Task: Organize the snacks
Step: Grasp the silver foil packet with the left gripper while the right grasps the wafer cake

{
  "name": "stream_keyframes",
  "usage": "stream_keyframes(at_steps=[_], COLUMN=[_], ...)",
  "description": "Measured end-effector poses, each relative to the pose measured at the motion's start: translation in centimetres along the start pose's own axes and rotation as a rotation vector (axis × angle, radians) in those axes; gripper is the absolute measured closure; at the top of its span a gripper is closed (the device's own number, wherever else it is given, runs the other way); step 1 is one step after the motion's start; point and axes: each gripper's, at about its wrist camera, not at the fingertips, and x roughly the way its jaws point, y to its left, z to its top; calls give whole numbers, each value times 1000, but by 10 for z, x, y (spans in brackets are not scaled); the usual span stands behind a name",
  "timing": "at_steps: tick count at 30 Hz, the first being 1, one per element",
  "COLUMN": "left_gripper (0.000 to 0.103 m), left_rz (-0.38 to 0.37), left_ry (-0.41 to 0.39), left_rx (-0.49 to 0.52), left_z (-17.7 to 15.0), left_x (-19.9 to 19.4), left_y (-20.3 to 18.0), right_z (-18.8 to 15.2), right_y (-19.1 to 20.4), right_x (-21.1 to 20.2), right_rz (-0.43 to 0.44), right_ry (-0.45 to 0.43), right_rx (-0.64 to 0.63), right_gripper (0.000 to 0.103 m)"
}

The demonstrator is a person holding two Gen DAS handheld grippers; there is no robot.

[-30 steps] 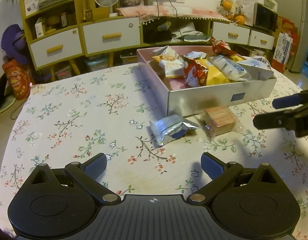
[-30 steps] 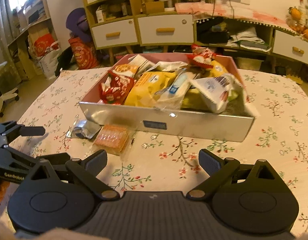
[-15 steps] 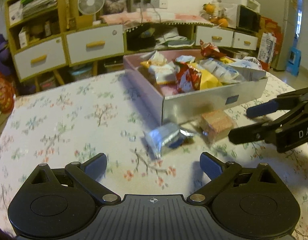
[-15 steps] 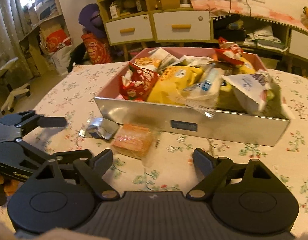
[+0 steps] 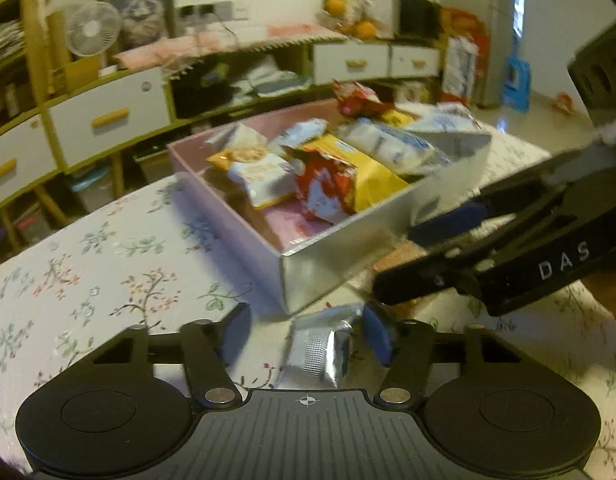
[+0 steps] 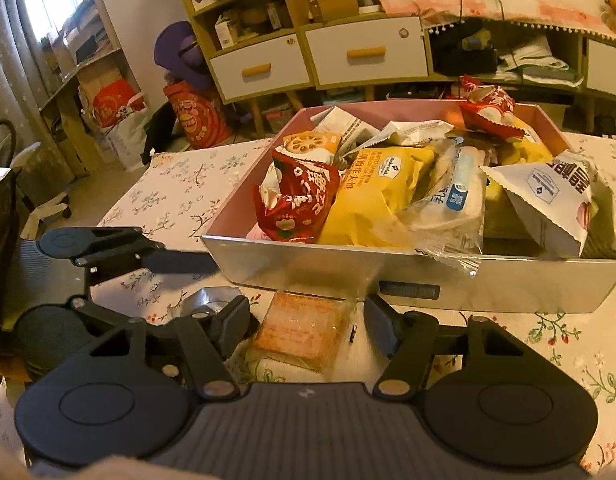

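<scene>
Silver foil packet [image 5: 322, 350] blurred between closing left gripper [image 5: 306, 334] jaws, grip unclear.

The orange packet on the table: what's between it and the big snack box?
Nothing: the right wrist view shows the orange packet lying right against the silver box front wall.

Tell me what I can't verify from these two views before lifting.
- Silver packet: left view blurred; whether the left gripper fingers touch it is unclear.
- Same packet in right view: mostly hidden behind the left gripper.
- Orange packet: left view, covered by the right gripper.
- Box bottom: buried under snacks.
</scene>
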Motion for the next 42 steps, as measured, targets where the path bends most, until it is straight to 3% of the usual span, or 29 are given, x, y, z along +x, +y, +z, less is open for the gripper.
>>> stream_keyframes(at_steps=[6,13,33,42], left_gripper=[56,77,80,82], left_rz=[-8,70,272,324], left_ry=[10,15,84,114], left_rx=[-18,-128,-273,-332], left_z=[-6,-15,-15,-15], left_x=[-7,-21,-31,-36], left_y=[-1,3,-16,-24], right_z=[-2,0,-11,-14], right_y=[2,8,28,27], right_x=[-1,0,2,-4], right_rz=[-12,-45,-86,-89], right_ry=[3,9,33,45], right_rx=[-33,-58,-172,-201], right_gripper=[45,49,51,65])
